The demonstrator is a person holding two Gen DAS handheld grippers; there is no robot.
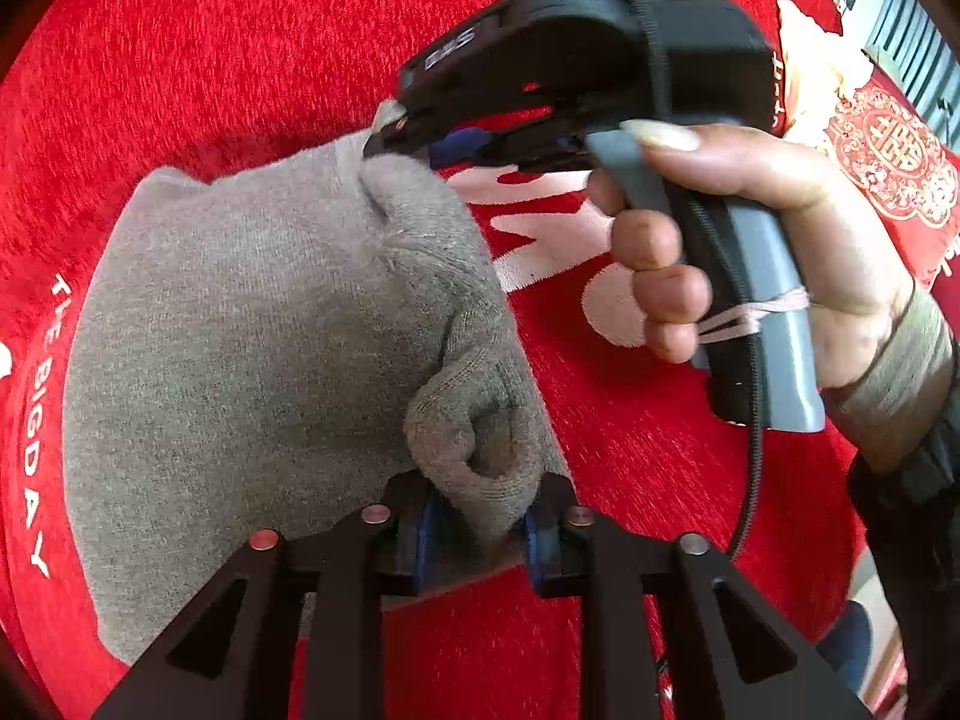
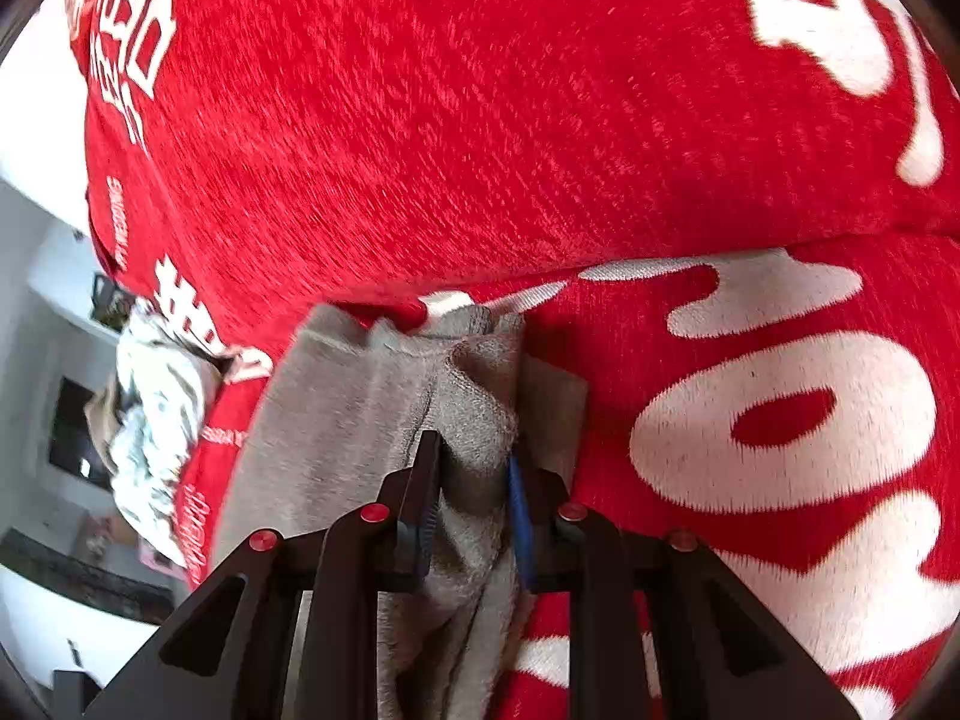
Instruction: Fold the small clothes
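Note:
A grey knitted garment (image 1: 240, 330) lies spread on a red blanket (image 1: 210, 60). My left gripper (image 1: 477, 531) is at the garment's near right edge. Its jaws stand apart with a bunched fold of the grey cloth loose between them, so it is open. A hand holds my right gripper (image 1: 384, 135) at the garment's far edge, pinching the cloth there. In the right wrist view the right gripper (image 2: 474, 480) is shut on a thick fold of the grey garment (image 2: 336, 420), which hangs down between the fingers.
The red blanket (image 2: 480, 120) carries large white lettering (image 2: 780, 408) and rises in a ridge behind the garment. A crumpled pale cloth pile (image 2: 150, 396) lies at the blanket's left edge, with the room's floor beyond. A red ornamented cushion (image 1: 888, 150) sits far right.

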